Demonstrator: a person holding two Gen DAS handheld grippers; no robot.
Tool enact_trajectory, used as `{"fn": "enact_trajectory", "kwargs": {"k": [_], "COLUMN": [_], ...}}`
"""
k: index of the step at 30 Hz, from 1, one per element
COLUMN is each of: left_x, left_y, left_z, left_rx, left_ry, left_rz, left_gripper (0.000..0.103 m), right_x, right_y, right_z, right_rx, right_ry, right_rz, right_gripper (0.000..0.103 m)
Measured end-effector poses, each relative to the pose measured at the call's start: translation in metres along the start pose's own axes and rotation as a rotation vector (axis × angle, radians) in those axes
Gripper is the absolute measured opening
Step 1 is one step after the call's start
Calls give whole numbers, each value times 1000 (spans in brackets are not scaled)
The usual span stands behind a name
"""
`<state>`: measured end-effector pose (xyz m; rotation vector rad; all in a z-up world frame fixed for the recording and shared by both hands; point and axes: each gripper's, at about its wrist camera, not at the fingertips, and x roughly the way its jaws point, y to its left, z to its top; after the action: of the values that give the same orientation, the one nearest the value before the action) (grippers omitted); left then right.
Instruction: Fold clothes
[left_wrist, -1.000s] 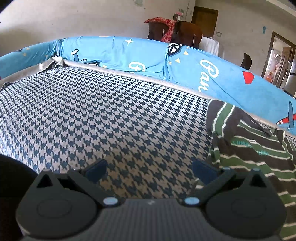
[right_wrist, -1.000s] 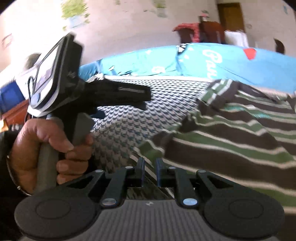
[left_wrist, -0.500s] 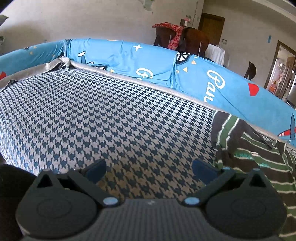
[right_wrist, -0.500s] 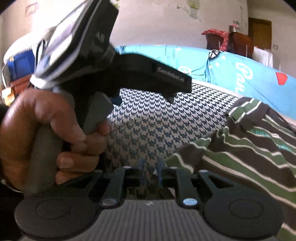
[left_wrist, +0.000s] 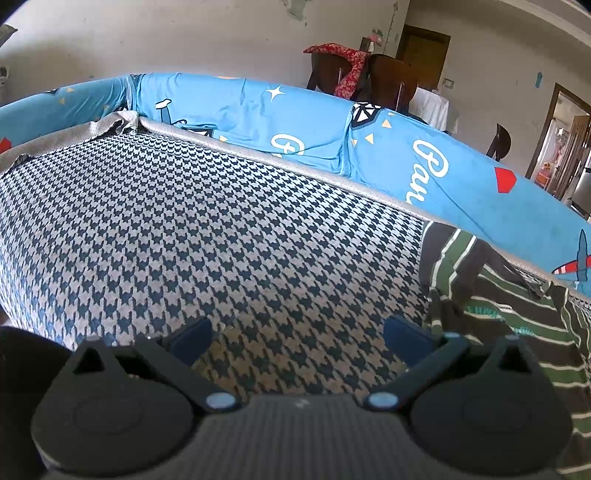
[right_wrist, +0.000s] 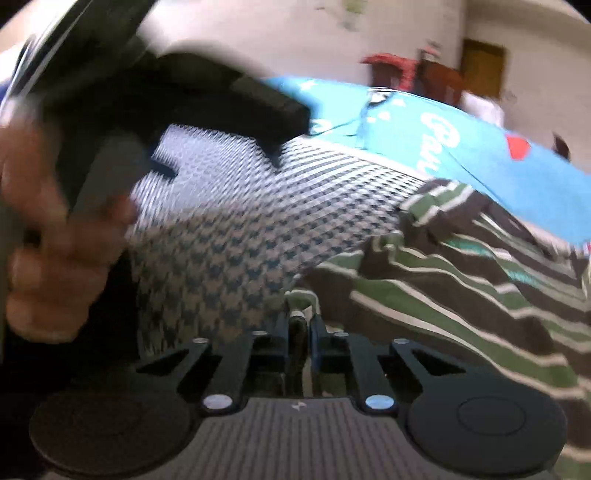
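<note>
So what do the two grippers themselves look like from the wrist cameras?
Both are matte black plastic. The left gripper has blue pads on its fingers, silver pivot screws, round discs at both sides and a ribbed grey base. The right gripper is built the same.

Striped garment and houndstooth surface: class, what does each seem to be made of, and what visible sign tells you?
Striped garment: apparently soft knit cloth, matte; it creases and drapes limply. Houndstooth surface: seemingly a woven fabric cover, matte; its small check pattern lies stretched smooth across padding. Exact fibres cannot be told.
</note>
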<state>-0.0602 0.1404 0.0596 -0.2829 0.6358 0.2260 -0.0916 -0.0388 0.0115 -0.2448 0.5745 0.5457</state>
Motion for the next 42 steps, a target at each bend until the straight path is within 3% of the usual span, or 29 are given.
{"fn": "enact_trajectory", "kwargs": {"k": [4,6,11,17,22,24,26,28,32,36,38,42], "left_x": [1,3,6,6,6,6,6,5,6,6,6,6], "left_y": [-2,-3,-6,-6,-7,-8,-9,-9,-10,-12,-13,-13], "left_z": [-1,-1,-3,-6,-7,-7,-8,-8,-9,-10,-10,-10], "left_rx": [5,8,15,18,23,26,29,31,34,44,47,48], "left_ry": [3,10,25,28,30,31,31,30,34,37,35,35], "left_rz": [2,-1,-6,-4,-6,-8,-8,-8,-10,-15,-16,-16], "left_gripper": [103,103,103,103,103,103,103,103,103,103,103,103], "right_x": [-16,-21,-33,-51,-60,-60,-56,-49,-32,-19,-21,-29], "right_y": [-63,-90,-121,-119,-106,-97,-86,-74,-58,-52,-54,-60], "right_z": [0,-8,-26,-27,-17,-13,-10,-7,-7,-10,-10,-8], "right_rx": [400,535,661,622,552,507,456,391,295,230,252,312], "right_ry": [-37,-44,-43,-63,-103,-106,-98,-79,-44,-20,-25,-38], "right_rz": [11,-17,-135,-202,-154,-114,-97,-97,-113,-173,-161,-122], "right_gripper": [11,11,15,15,17,24,39,47,49,48,32,15]}}
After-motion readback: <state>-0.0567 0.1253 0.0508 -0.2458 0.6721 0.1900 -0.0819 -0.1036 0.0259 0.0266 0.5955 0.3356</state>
